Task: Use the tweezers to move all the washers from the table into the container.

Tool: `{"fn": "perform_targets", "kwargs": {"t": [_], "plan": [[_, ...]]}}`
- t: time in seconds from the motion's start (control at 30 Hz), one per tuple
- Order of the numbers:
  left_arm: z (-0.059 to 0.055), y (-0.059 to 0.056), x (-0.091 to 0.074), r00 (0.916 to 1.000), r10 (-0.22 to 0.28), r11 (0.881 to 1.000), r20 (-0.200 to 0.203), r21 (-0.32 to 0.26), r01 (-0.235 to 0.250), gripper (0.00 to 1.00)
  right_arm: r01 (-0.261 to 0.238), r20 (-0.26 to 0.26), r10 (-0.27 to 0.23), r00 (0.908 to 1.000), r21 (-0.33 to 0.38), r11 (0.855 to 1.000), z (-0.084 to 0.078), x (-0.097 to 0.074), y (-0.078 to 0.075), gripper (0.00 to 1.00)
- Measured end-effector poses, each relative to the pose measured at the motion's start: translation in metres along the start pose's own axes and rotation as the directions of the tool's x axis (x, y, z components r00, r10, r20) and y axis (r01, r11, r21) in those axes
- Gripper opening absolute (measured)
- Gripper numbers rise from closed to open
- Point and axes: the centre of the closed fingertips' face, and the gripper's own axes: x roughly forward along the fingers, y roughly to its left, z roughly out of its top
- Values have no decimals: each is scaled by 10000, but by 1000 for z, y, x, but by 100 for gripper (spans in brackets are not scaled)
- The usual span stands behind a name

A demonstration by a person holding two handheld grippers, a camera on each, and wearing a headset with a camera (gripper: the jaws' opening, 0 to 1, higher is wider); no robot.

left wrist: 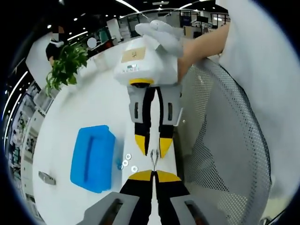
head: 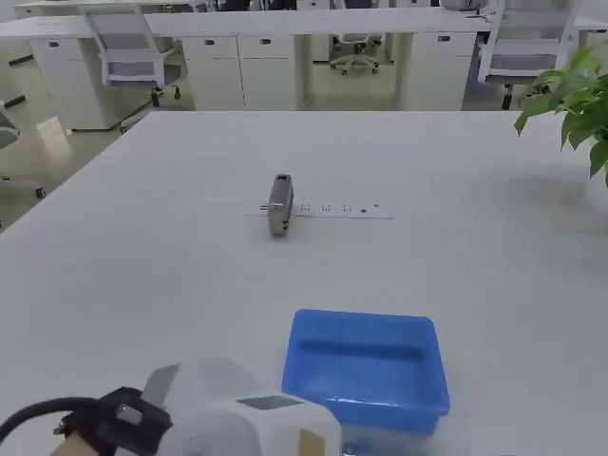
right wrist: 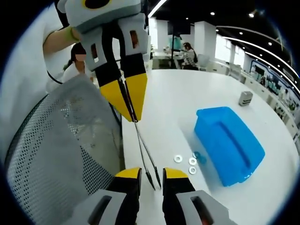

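Head view: the blue container (head: 370, 391) sits on the white table (head: 190, 237) near the person, and what shows of its floor looks bare. A power strip (head: 328, 208) lies further back, and a plant (head: 575, 100) leans in at the right edge. A gripper (head: 237, 418) fills the lower left corner; its jaws are cut off by the frame, so I cannot tell its side or its state here.

Left gripper view: the left gripper (left wrist: 153, 176) has its jaws pressed together on the tweezers (left wrist: 153, 160). The right gripper (left wrist: 152, 144) faces it from above with a narrow gap between its jaws. Three washers (left wrist: 127, 157) lie on the table just beside the container (left wrist: 93, 157), near the table edge. A mesh chair (left wrist: 225, 140) stands to the right.

Right gripper view: the tweezers (right wrist: 140, 140) run from the left gripper (right wrist: 131, 115), which clamps their joined end, down between the right gripper (right wrist: 152, 174) jaws. These jaws sit slightly apart around the two legs, not plainly squeezing them. The washers (right wrist: 192, 161) lie just beside the container (right wrist: 229, 143).

The step in hand looks like settling the grip on the tweezers; no washer seems moved yet. Next, the tweezer tips need aiming at one washer and a gentle pinch.
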Motion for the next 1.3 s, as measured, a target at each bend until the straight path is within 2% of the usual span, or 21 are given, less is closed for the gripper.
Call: {"fn": "perform_targets", "kwargs": {"t": [0.1,0.23,0.4,0.5,0.67,1.0,1.3], "plan": [[7,1,-1,9998,-41,9999,207,-100,43,0,-205,-138,202,9997,-180,9996,-1,4,2,11],[11,3,0,9993,-92,9997,357,-202,99,0,-246,-440,226,9988,-456,9987,-8,6,3,10],[15,7,-2,9981,-171,9993,594,-309,189,0,-345,-348,332,9988,-351,9988,-4,8,-2,7],[16,12,-6,9977,-154,9993,659,-342,177,0,-391,-95,388,9992,-325,9987,4,11,-5,6],[13,20,-13,9985,0,9996,542,-283,15,0,-265,314,274,9991,-272,9993,16,14,-13,6],[8,36,-15,9998,152,9999,164,-22,-151,0,32,740,-17,9973,-207,9998,27,24,-30,7],[3,45,-9,10000,62,10000,-33,45,-62,0,163,618,-150,9980,-218,9996,27,31,-37,7]]}}
